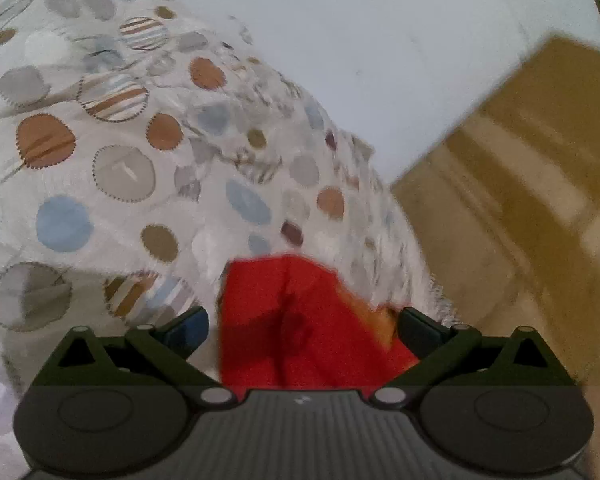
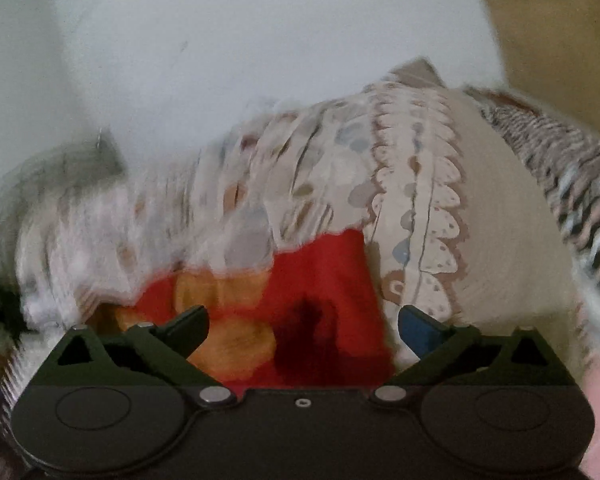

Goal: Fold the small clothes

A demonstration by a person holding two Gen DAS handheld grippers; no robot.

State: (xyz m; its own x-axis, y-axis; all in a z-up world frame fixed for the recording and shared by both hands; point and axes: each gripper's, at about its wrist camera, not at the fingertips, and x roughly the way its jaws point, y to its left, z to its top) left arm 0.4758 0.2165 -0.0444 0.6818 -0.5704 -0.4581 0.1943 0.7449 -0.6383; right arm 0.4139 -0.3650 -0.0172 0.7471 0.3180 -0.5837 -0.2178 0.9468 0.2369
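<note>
A small red garment (image 1: 300, 320) lies on a bedspread with coloured dots (image 1: 112, 152). In the left wrist view my left gripper (image 1: 302, 326) stands wide open just over it, the red cloth showing between the spread fingers with neither pad pressing on it. The right wrist view shows the same red garment (image 2: 320, 280) with orange round patches, lying under my right gripper (image 2: 302, 326). That gripper is also wide open, its fingers apart on either side of the cloth. Both pictures are blurred by motion.
A white wall (image 1: 380, 40) rises behind the bed. A yellowish wooden floor (image 1: 520, 200) lies beside the bed on the right. In the right wrist view a patterned pillow (image 2: 440, 200) and a striped cloth (image 2: 572, 184) lie past the garment.
</note>
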